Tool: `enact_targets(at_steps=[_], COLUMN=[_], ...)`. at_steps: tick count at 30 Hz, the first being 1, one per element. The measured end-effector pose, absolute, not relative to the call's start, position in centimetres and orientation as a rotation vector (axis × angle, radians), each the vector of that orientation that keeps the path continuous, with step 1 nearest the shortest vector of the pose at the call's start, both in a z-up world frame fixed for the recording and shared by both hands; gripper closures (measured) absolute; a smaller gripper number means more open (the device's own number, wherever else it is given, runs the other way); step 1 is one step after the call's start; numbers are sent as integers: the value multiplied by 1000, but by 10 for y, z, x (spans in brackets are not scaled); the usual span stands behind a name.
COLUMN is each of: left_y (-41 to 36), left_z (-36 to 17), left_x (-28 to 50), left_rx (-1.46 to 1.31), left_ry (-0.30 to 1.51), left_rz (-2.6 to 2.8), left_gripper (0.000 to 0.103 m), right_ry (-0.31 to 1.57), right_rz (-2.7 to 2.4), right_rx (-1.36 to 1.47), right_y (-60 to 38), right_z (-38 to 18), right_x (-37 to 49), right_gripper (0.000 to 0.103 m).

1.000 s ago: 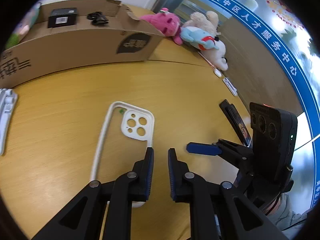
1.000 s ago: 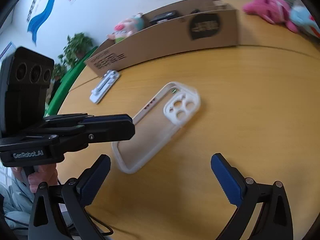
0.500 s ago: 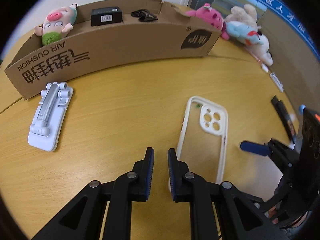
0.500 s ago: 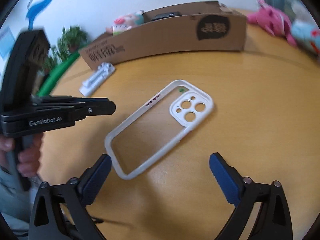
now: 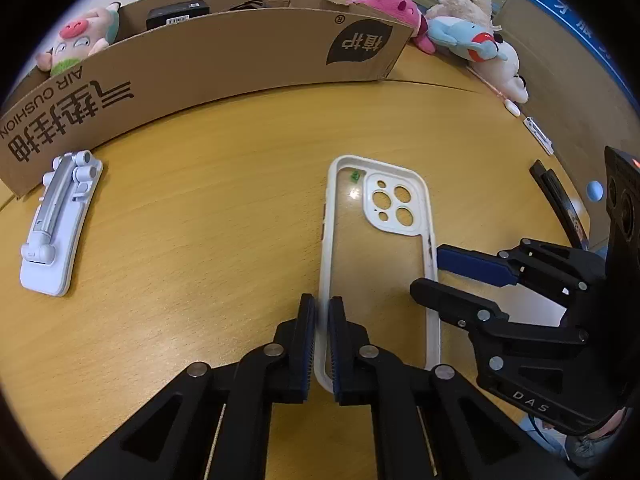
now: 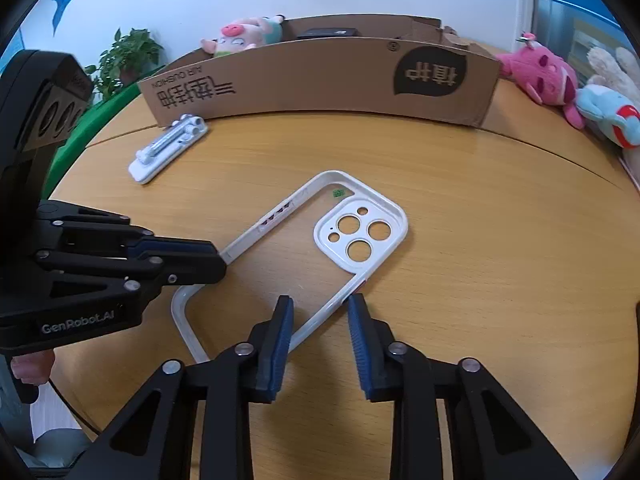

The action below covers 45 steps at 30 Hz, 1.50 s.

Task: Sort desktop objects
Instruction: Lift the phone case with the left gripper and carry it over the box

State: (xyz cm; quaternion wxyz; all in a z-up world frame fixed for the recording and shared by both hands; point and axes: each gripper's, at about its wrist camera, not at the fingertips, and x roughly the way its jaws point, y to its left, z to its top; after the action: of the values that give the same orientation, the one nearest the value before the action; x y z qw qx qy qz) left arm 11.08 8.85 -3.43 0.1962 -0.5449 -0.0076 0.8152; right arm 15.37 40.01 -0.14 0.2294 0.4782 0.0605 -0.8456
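Note:
A white phone case (image 5: 378, 232) with a clear back lies flat on the wooden table (image 5: 200, 216); it also shows in the right wrist view (image 6: 316, 240). My left gripper (image 5: 322, 328) is shut on the case's left side rail near its lower end. My right gripper (image 6: 318, 320) is partly closed, its fingers straddling the case's right side rail with gaps on both sides. A white folding phone stand (image 5: 60, 220) lies at the left by the cardboard box (image 5: 200, 64).
The box holds a pig plush (image 5: 80, 40) and a black box (image 5: 178, 14). Pink (image 6: 540, 76) and blue (image 6: 608, 116) plush toys lie at the table's right. A dark flat item (image 5: 560, 200) lies near the right edge.
My left gripper moved right onto the case's left rail and shut on it. My right gripper came forward over the right rail and narrowed from wide open.

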Motion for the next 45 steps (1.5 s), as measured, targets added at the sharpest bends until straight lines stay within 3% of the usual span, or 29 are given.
enact_targets(at_steps=[4,12,30,38,45], left_y=[87,72,-2,-51,-83], left_z=[-34,-2,122,133,111], left_x=[113,119,62,27,-18], left_rx=[-1530,-1417,-1043,-1054,-1150], left_ry=[-26,-73,-111,-178,-205], left_rz=[2291,2397,2709,2784,2786], left_gripper=[98,98,98,98,98], right_ry=[117,63,180,148,74], right_rz=[-2313,-2321,-2357,-2268,-2201], right_rx=[1322,1241,757,741,858], right_y=[400,398,325,274,240], right_z=[-3,19,179,189,150], right_x=[151,146,82,32,-25], right_gripper=[85,88,88,88,88])
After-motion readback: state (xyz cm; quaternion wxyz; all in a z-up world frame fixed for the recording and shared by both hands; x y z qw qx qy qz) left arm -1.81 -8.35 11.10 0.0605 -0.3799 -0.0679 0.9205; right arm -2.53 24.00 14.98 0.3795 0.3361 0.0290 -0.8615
